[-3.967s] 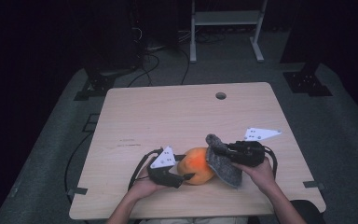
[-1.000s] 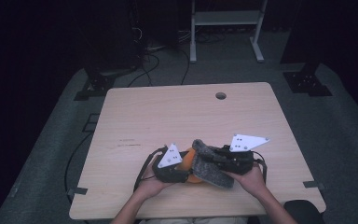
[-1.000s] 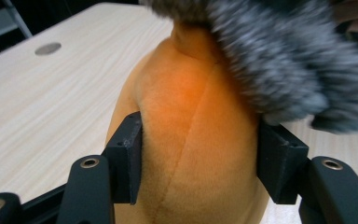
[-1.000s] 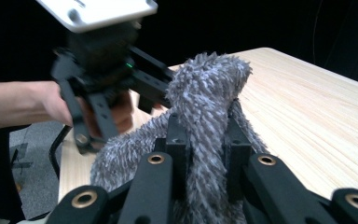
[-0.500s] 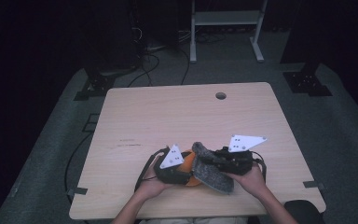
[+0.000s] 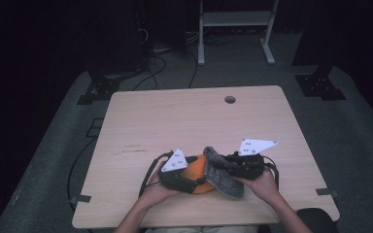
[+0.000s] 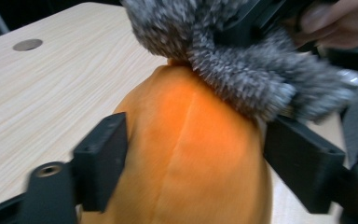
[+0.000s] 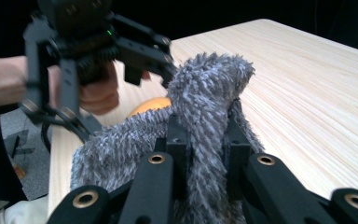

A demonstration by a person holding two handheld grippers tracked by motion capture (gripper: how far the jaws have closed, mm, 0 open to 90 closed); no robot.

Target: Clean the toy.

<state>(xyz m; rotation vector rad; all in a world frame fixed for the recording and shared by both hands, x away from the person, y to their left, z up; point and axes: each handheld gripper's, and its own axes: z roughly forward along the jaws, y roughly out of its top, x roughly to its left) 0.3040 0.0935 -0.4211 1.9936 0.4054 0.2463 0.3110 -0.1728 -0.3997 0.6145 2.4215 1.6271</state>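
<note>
1. Dark room behind, cables and a white stand leg on grey floor in the upper part of the high view; pale wooden table (image 6: 189,121) in the middle, bare but for a round hole (image 6: 230,99) near its far edge.
2. Grey furry cloth (image 6: 222,175), low centre-right of the high view, now draped over most of the orange plush (image 6: 200,170); four seconds back held clear at its right, since drawn leftward across it.
3. Orange plush (image 7: 191,154) resting on the table near the front edge, clamped at both flanks by the left gripper (image 6: 183,180), jaws spread wide to span it.
4. Right gripper (image 8: 204,140) nearly closed, pinching a fold of the cloth between its jaws.
5. Judged: covering or wrapping well advanced, a sliver of orange left showing.
</note>
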